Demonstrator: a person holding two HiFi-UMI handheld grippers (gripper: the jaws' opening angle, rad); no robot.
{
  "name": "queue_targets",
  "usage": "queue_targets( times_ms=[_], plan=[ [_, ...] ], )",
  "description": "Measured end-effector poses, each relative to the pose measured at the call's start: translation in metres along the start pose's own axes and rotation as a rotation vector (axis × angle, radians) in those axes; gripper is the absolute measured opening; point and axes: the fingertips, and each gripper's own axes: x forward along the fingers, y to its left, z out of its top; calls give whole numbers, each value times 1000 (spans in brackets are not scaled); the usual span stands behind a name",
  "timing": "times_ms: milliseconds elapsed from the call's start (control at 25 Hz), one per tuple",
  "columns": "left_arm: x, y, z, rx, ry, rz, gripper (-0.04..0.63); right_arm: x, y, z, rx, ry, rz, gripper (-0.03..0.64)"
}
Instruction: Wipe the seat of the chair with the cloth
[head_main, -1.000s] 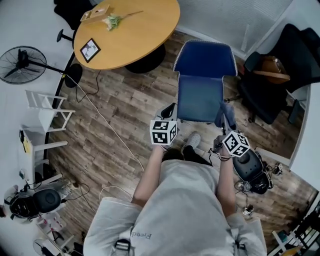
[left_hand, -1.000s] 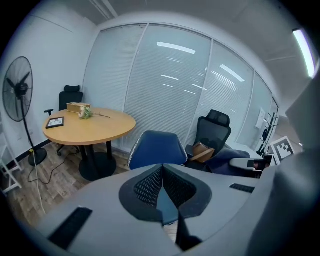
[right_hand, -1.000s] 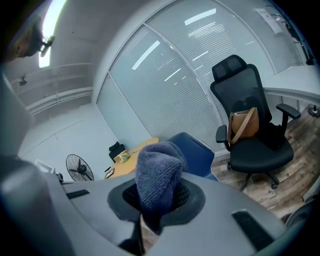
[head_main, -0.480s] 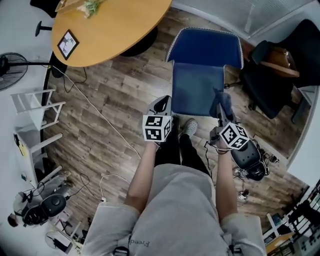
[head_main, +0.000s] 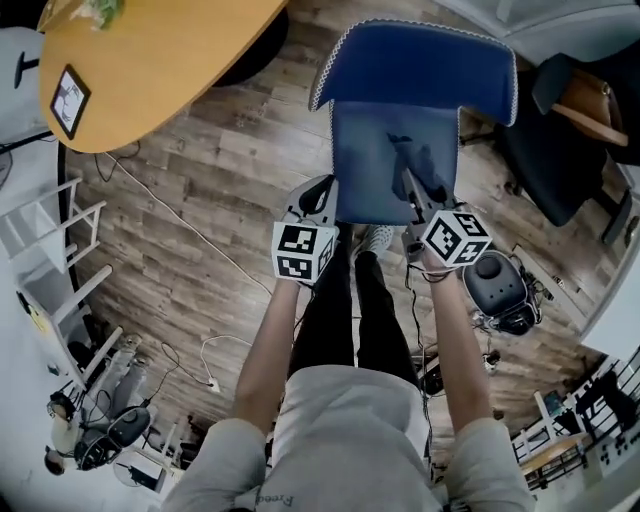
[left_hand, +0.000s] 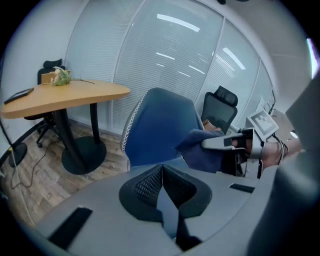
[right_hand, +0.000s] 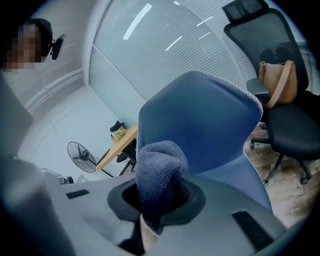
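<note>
Head view: right gripper (head_main: 412, 190) pinches the cloth (head_main: 428, 165) over the right of the chair seat (head_main: 365, 165); left gripper (head_main: 322, 195), pressed together empty, sits off its front edge

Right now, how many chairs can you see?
3. The blue chair is in front of the person, a black office chair with a tan bag stands to its right, and another black chair sits behind the round table. More may be hidden.
</note>
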Motion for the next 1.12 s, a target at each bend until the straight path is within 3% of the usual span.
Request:
queue_targets(
  times_ms=[240,640,760,920,1120],
  plan=[
    [44,38,-35,-29,53,13,26,64,-3,-26,14,63,75,49],
    [91,63,-69,-94,65,-19,26,173,0,-78,194,87,166,49],
    [92,71,-77,-116,76,-40,26,201,5,-89,190,109,192,49],
    [86,73,-89,-127,101,-66,26,231,-16,-104,152,148,115,49],
    [87,73,-107,-114,147,-99,26,249,-70,-138,-67,280,-104,49]
  ],
)
